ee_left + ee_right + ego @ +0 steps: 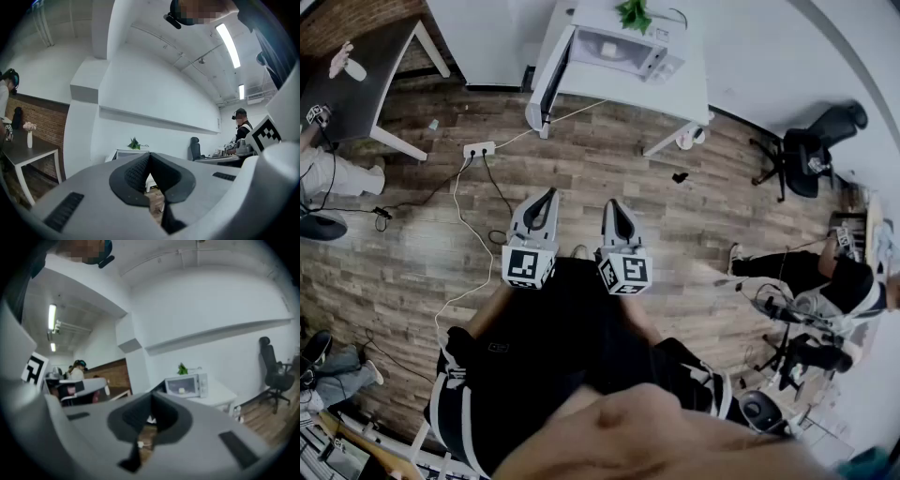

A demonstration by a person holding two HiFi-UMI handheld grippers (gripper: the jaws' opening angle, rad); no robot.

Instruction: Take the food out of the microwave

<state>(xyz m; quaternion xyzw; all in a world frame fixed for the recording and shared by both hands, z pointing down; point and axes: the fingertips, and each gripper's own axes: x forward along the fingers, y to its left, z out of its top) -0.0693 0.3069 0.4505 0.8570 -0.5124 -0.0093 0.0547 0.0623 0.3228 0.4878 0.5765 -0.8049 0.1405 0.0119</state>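
Standing well apart from target. Left gripper (549, 197): jaws together, empty, held level, probably carry posture for approach. Right gripper (613, 206): likewise pinched closed on nothing. Microwave (626, 52) on white table (675, 89) ahead; food (181, 390), pale lump, inside.

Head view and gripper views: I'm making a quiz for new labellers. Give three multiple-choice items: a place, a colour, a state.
1. Where does the white box-shaped microwave stand? A on the white table; B on the wooden floor; C on the dark desk.
2. What colour is the leafy plant on it? A red; B green; C yellow.
3. How do the jaws of the right gripper stand? A wide apart; B half open; C shut, empty.
Answers: A, it sits on the tabletop; B, green leaves; C, pads meet, nothing between.
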